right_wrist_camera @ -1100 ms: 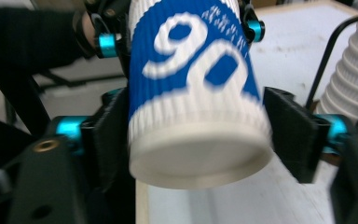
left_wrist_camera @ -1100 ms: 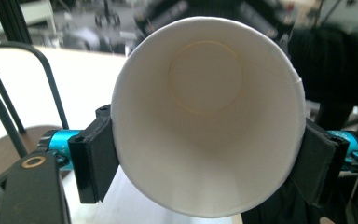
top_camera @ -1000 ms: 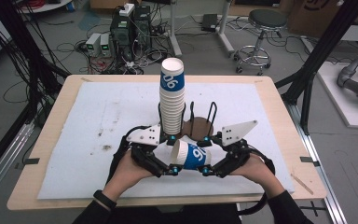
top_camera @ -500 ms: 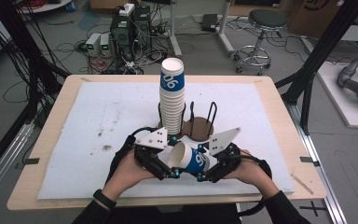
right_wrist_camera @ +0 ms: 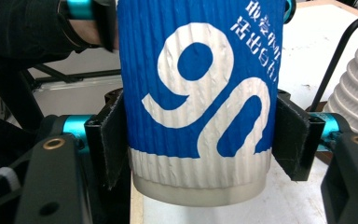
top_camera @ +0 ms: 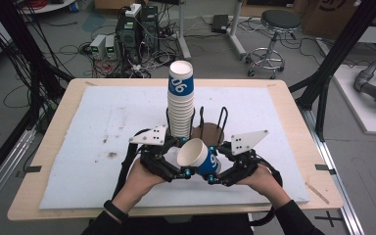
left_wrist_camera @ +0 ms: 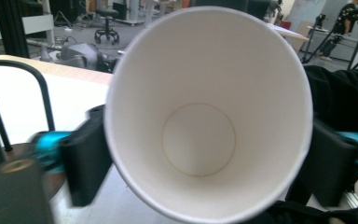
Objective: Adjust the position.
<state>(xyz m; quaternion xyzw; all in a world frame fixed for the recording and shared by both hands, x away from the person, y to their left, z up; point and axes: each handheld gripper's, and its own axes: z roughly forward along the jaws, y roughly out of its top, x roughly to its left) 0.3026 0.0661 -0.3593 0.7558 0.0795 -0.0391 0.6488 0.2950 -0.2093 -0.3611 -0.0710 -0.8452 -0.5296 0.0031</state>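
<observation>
- Cup of ribbed paper, blue with white figures and a white inside, lies on its side between the two grippers near the front edge of the table, its open mouth turned toward the person's left.
- The right gripper pinches the cup low on its body: in the right gripper view both black pads press the blue sleeve of the cup from either side, just above the plain white base. Its jaws have just been closing, with the cup between them.
- The left gripper sits at the mouth end. In the left gripper view the cup is seen straight down its inside to the round bottom, and that gripper's jaws stand on either side of the rim, about half spread; whether the pads press on the wall cannot be told. Its jaws have just been closing slightly.
- A tall stack of cups of the same kind stands upright just behind the grippers, held in a black wire rack on a round brown base.
- A white mat covers most of the wooden tabletop and carries a few dark stains on its left part.
- A round stool stands on the floor beyond the table, well apart from the work.
</observation>
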